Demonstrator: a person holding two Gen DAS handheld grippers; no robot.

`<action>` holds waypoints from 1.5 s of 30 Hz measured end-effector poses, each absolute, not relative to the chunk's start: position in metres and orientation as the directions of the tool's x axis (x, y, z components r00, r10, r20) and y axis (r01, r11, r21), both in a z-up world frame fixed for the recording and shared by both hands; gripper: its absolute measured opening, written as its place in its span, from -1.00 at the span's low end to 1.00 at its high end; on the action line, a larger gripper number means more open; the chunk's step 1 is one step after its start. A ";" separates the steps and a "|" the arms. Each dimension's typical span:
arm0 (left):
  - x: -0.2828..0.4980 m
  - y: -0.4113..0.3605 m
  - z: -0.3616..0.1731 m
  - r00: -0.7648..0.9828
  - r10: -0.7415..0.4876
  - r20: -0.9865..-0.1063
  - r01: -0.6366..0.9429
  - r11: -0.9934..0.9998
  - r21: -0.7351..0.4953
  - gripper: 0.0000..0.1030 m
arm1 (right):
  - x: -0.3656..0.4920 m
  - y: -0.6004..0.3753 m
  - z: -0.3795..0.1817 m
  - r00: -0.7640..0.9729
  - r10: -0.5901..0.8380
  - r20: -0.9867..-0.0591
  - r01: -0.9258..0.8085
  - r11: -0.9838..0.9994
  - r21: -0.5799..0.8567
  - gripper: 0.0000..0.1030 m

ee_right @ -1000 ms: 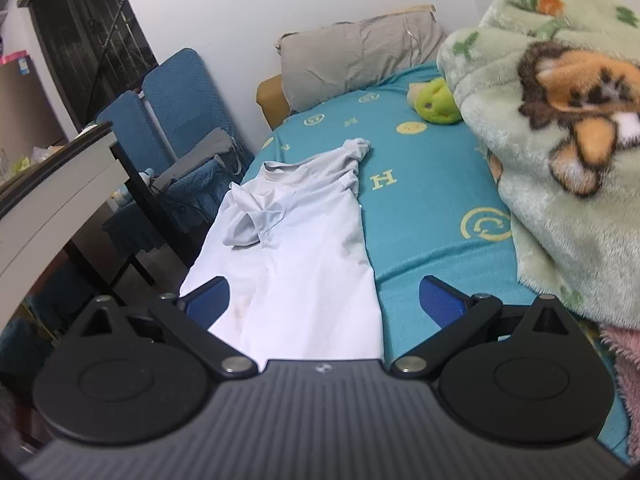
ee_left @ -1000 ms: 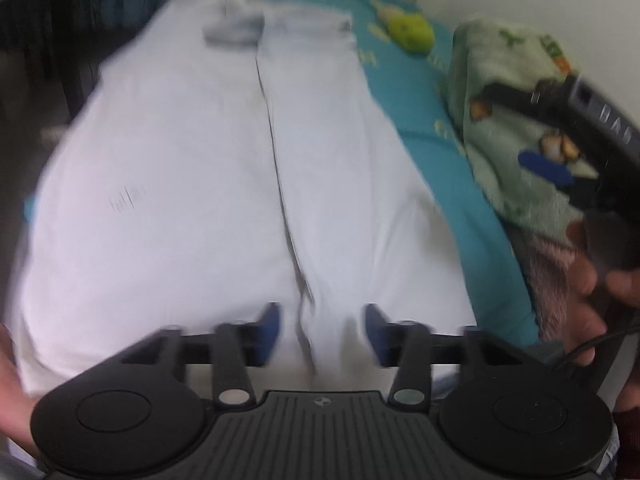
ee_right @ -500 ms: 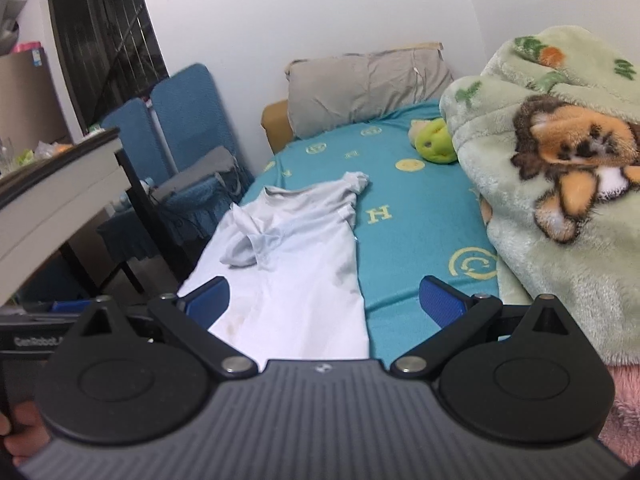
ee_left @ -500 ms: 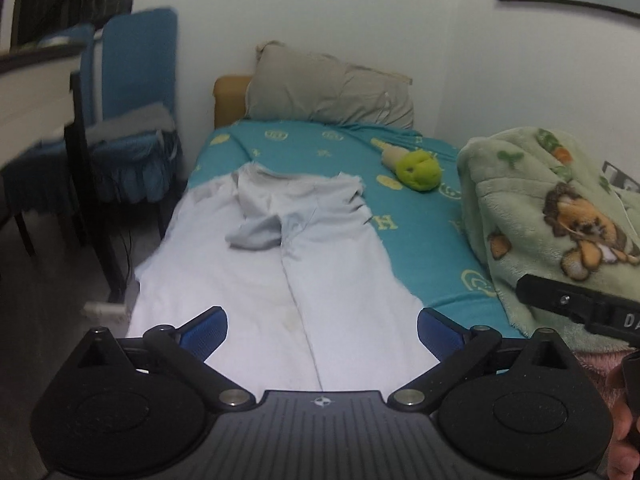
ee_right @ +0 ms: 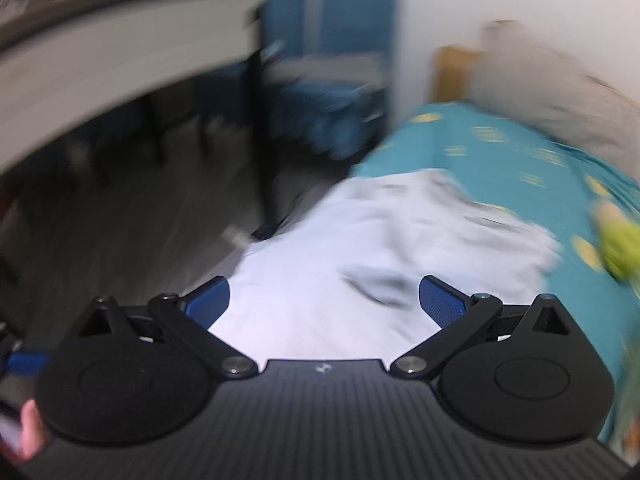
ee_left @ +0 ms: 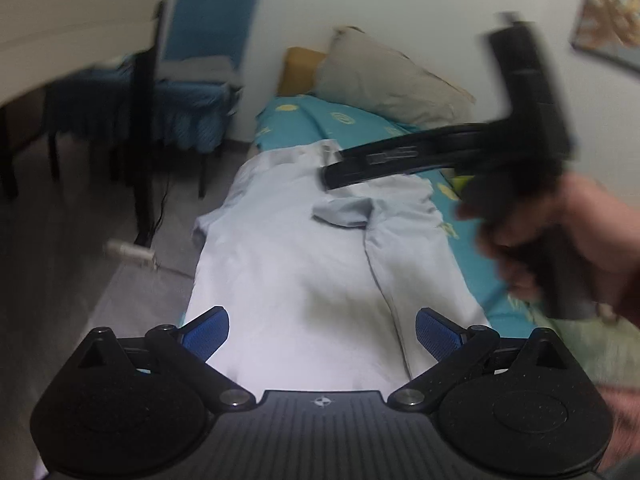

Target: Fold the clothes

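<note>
A white shirt (ee_left: pixel 304 276) lies spread lengthwise on a teal bedsheet (ee_left: pixel 320 116), its hem nearest the cameras and its collar end toward 12 o'clock, one sleeve folded in across the chest. In the left wrist view the left gripper (ee_left: pixel 322 330) hangs above the hem with its blue pads wide apart; the jaws have just been opening and nothing sits between them but the cloth below, untouched. At 2 o'clock in that view, a hand (ee_left: pixel 560 240) carries the right gripper's black body (ee_left: pixel 460 148), blurred, over the shirt's upper part; its fingertips cannot be made out there. The right wrist view, heavily smeared, shows the right gripper (ee_right: pixel 324 304) released too, pads well apart over the shirt's middle, gripping nothing. A grey pillow (ee_left: pixel 384 84) rests at the head of the bed at 12 o'clock. A blue chair (ee_left: pixel 208 44) and a dark-legged table (ee_left: pixel 72 28) stand beside the bed at 10 o'clock. A green toy (ee_right: pixel 620 248) lies on the sheet at 3 o'clock in the right view.
</note>
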State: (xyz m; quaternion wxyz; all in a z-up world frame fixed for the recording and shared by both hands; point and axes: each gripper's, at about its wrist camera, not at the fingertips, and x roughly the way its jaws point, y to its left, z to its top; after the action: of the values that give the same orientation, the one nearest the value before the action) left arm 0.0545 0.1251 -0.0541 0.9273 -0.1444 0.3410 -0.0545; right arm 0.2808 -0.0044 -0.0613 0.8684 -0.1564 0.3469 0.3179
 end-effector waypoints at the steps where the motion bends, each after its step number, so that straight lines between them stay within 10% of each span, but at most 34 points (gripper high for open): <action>1: 0.055 0.132 -0.057 0.764 -0.205 -0.612 -0.018 0.942 -0.337 0.96 | 0.291 0.023 -0.070 0.529 0.441 -0.725 -0.703 0.706 -0.083 0.96; 16: 0.082 0.168 -0.088 0.762 -0.084 -0.642 -0.192 0.918 -0.347 0.93 | 0.373 0.265 -0.263 0.474 0.020 -0.880 -0.871 0.157 -0.466 0.55; 18: 0.088 0.168 -0.092 0.750 -0.087 -0.656 -0.195 0.918 -0.345 0.93 | 0.375 0.268 -0.278 0.492 -0.034 -0.870 -0.862 0.117 -0.493 0.30; 21: 0.092 0.169 -0.094 0.754 -0.075 -0.652 -0.196 0.922 -0.333 0.93 | 0.384 0.261 -0.280 0.510 -0.047 -0.859 -0.844 0.165 -0.510 -0.80; 26: 0.085 0.166 -0.090 0.789 -0.036 -0.613 -0.206 0.925 -0.319 0.91 | 0.395 0.230 -0.208 0.620 0.145 -0.771 -0.742 0.430 -0.515 -0.88; 35: 0.051 0.145 -0.056 0.935 -0.081 -0.345 -0.046 0.937 -0.347 0.91 | 0.390 0.044 -0.063 0.831 0.273 -0.484 -0.357 0.930 -0.089 -0.91; 45: 0.074 0.115 -0.056 0.908 -0.123 -0.400 -0.013 0.948 -0.319 0.91 | 0.344 -0.169 -0.154 0.769 0.322 -0.552 -0.090 0.909 0.406 -0.84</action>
State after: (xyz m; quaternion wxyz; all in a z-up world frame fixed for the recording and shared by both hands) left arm 0.0744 0.1147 -0.0565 0.9637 -0.1594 0.2124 -0.0286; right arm 0.3439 -0.1695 -0.1539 0.9229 0.1812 0.3208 0.1117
